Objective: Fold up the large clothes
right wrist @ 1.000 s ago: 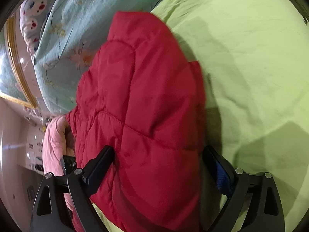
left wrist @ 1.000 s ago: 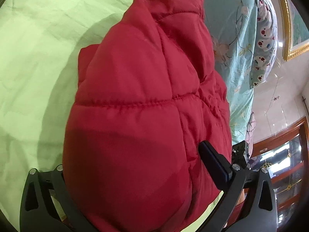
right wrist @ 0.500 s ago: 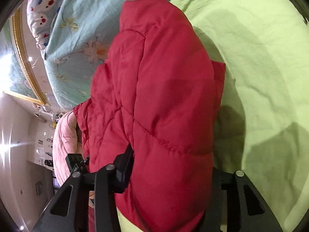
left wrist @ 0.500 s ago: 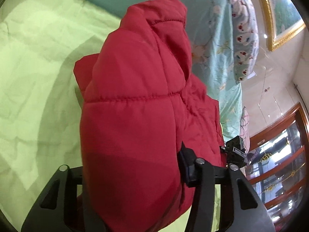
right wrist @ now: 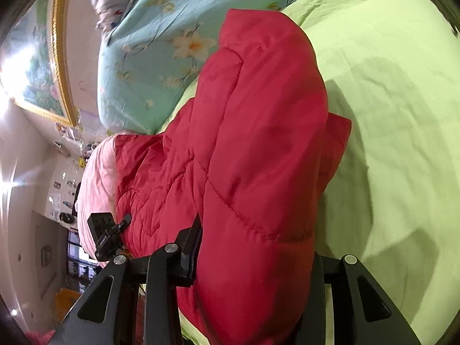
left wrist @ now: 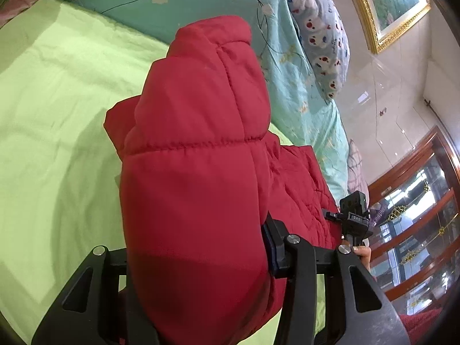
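Left gripper [left wrist: 198, 261] and right gripper [right wrist: 253, 256] each pinch the red puffer jacket [left wrist: 195, 149] above the green sheet [left wrist: 51, 100].

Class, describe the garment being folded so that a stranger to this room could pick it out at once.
Find the bed's lime-green sheet, edged by a turquoise floral quilt. On it bulges a red puffer jacket, gripped by the left gripper and right gripper. It alone is red, quilted and puffy.

Bright, fisheye-warped edges; window glare, soft shadows
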`<state>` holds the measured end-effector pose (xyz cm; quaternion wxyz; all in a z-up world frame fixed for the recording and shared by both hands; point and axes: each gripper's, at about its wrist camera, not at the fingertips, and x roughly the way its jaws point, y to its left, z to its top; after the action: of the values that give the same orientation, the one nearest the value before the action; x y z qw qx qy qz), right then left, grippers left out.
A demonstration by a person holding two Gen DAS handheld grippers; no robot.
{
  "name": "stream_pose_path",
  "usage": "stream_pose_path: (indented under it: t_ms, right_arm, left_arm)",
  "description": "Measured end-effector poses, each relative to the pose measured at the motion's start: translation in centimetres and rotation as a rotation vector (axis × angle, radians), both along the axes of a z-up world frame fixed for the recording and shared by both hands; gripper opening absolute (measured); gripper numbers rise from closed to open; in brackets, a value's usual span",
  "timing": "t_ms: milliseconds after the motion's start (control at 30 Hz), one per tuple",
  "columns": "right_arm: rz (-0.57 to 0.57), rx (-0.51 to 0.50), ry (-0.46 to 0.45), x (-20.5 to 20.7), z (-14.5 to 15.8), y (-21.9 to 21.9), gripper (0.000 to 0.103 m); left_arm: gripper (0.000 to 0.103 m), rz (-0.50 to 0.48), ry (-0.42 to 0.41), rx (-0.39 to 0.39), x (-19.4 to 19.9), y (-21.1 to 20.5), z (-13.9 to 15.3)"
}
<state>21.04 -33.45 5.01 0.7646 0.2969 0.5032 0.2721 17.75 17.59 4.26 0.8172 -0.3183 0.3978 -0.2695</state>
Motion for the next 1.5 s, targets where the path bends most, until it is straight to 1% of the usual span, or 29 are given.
stream_pose_path:
  t_ms: [167, 267, 467, 567, 667, 733, 767, 800, 867, 933, 967, 1000, 1033, 1067, 1133, 1233, 1367, 1500]
  right_arm:
    - [0.002, 0.021, -0.001, -3.6, -0.4, 0.1, 0.038]
    - [0.000, 0.028, -0.004, -5.1, -0.5, 0.4, 0.038]
    - [-0.031, 0.034, 0.006, -5.4, -1.8, 0.4, 0.039]
    - [-0.046, 0.034, 0.014, -5.8, -2.5, 0.2, 0.042]
    - [-0.063, 0.043, 0.029, -5.9, -3.5, -0.3, 0.047]
    - [-0.072, 0.045, 0.036, -6.0, -4.2, -0.5, 0.052]
    - [-0.075, 0.044, 0.034, -6.1, -4.3, -0.5, 0.053]
    - [-0.077, 0.042, 0.030, -6.1, -4.4, -0.5, 0.055]
    - [-0.082, 0.037, 0.028, -6.2, -4.4, -0.4, 0.056]
    - [-0.086, 0.031, 0.030, -6.2, -4.4, -0.4, 0.059]
    - [-0.089, 0.030, 0.032, -6.3, -4.5, -0.4, 0.061]
    - [-0.092, 0.029, 0.035, -6.3, -4.5, -0.4, 0.066]
    - [-0.099, 0.025, 0.039, -6.4, -4.5, -0.4, 0.070]
    - [-0.105, 0.027, 0.041, -6.5, -4.5, -0.5, 0.071]
    - [-0.118, 0.027, 0.046, -6.8, -4.5, -0.7, 0.075]
    - [-0.136, 0.035, 0.050, -7.4, -4.4, -1.3, 0.077]
    - [-0.163, 0.043, 0.051, -8.4, -4.2, -2.0, 0.080]
    - [-0.192, 0.021, 0.031, -9.9, -3.3, -2.6, 0.080]
  left_arm:
    - [0.044, 0.002, -0.004, -0.017, -4.2, 0.5, -0.3]
    - [0.044, 0.000, -0.003, -0.008, -6.0, 0.7, -0.8]
    - [0.045, 0.012, 0.034, -0.006, -5.8, 1.2, -2.9]
    - [0.047, 0.015, 0.040, 0.000, -5.6, 1.3, -3.6]
    - [0.051, 0.013, 0.048, -0.003, -5.7, 1.5, -4.4]
    - [0.056, 0.014, 0.058, -0.010, -5.7, 1.7, -5.0]
    - [0.058, 0.017, 0.065, -0.008, -5.7, 1.7, -5.2]
    - [0.061, 0.018, 0.070, 0.000, -5.7, 1.7, -5.4]
    - [0.064, 0.025, 0.077, 0.011, -5.6, 1.6, -5.5]
    - [0.073, 0.038, 0.089, 0.026, -5.7, 1.6, -5.6]
    - [0.074, 0.045, 0.095, 0.040, -5.7, 1.5, -5.5]
    - [0.079, 0.052, 0.099, 0.051, -5.8, 1.6, -5.5]
    - [0.085, 0.068, 0.109, 0.076, -5.9, 1.6, -5.3]
    - [0.087, 0.088, 0.114, 0.107, -6.1, 1.6, -5.0]
    - [0.087, 0.098, 0.111, 0.143, -6.5, 1.4, -4.5]
    - [0.087, 0.106, 0.114, 0.183, -7.0, 1.6, -3.6]
    - [0.087, 0.110, 0.121, 0.186, -8.1, 2.7, -3.0]
    - [0.087, 0.136, 0.109, 0.233, -9.5, 3.3, -2.2]
